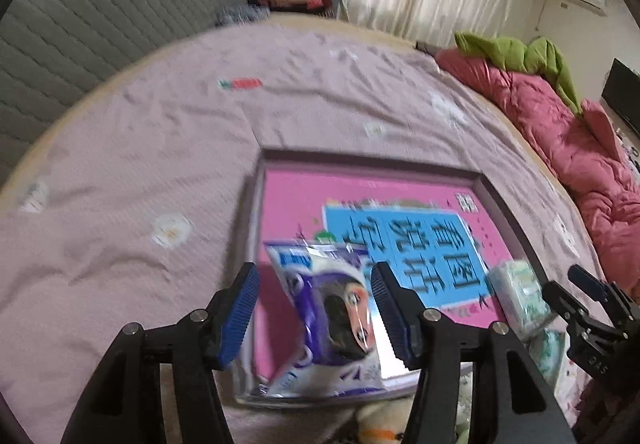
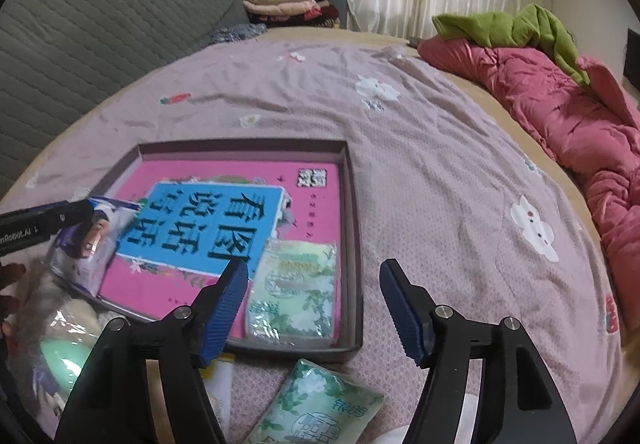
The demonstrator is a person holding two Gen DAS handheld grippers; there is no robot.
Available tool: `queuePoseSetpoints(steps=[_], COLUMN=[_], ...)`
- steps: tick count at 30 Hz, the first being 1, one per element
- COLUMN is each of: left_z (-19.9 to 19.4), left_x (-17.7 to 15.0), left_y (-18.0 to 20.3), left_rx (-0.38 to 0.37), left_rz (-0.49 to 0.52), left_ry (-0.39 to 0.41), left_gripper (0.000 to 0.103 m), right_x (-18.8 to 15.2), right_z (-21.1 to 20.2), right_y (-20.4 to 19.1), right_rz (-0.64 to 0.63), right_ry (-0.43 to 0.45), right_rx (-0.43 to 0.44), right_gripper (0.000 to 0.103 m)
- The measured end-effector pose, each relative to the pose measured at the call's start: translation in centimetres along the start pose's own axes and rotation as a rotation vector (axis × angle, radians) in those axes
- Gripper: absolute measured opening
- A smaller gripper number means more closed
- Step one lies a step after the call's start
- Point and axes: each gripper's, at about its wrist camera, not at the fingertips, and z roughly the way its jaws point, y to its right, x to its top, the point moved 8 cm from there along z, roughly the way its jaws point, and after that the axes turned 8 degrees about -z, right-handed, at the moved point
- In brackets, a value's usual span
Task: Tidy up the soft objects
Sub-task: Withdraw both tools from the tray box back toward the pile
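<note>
From the left wrist we see our left gripper [image 1: 316, 308] with its jaws spread, the purple-and-white tissue pack [image 1: 328, 328] lying between the blue pads without either visibly pressing it, at the near left corner of the shallow box [image 1: 372, 157] on the lilac bedsheet [image 1: 160, 147]. The right wrist adds what that view blurs: a green floral tissue pack [image 2: 294, 294] lies flat in the box's near right corner on the pink book [image 2: 224, 167], and a second green pack [image 2: 320, 404] lies outside, just before the box wall. Our right gripper [image 2: 314, 306] hangs released, holding nothing, above that wall.
</note>
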Motion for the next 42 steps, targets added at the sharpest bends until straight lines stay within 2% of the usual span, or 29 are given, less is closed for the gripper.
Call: queuePoseSetpoints(steps=[5, 14, 32, 42], left_z=[-1.3, -2.9, -5.4, -6.8], left_x=[0.9, 0.7, -3.0, -5.4], left_y=[-0.4, -0.3, 1.8, 3.7], left_rx=[-0.022, -0.046, -0.091, -0.127], left_rz=[-0.016, -0.006, 0.040, 0.076], left_ry=[0.037, 0.068, 0.039, 0.015], left_gripper=[0.059, 0.059, 0.059, 0.059], right_x=[0.8, 1.0, -0.3, -1.3], right_z=[-0.9, -1.7, -5.1, -7.6], right_y=[0.0, 0.3, 0.5, -0.2], right_rz=[-0.001, 0.004, -0.011, 0.004], right_ry=[0.051, 0.080, 0.123, 0.140], right_rx=[0.011, 0.010, -0.001, 0.025], right_gripper=[0.073, 0.073, 0.074, 0.074])
